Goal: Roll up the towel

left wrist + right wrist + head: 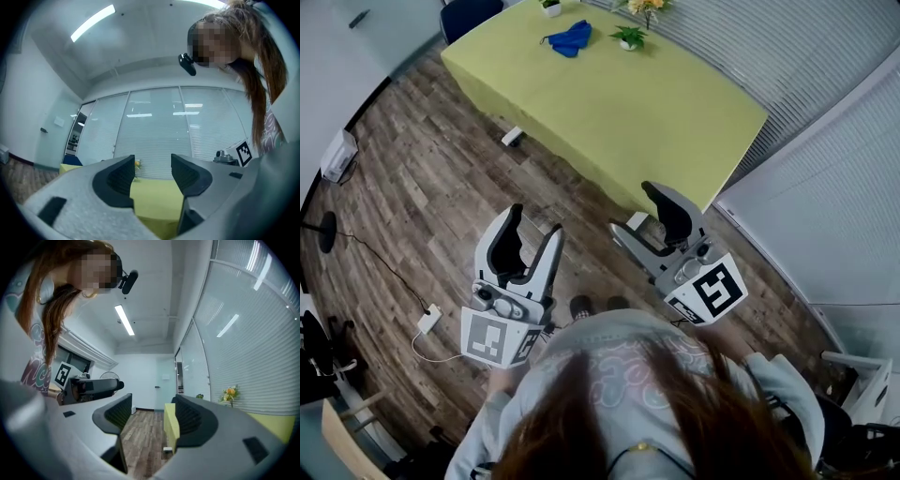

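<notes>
Towel [570, 38]: blue, crumpled in a loose heap at the far end of the yellow-green counter [609, 112], near a small potted plant [629, 37]. Probably light, limp and easy to bunch; best pinched at an edge or corner. Left gripper [534, 225] and right gripper [635, 208]: jaws apart, empty, well away from the towel.

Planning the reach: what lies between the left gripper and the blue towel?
Head view: only wood floor and bare yellow-green tablecloth lie between the open left gripper and the towel.
</notes>
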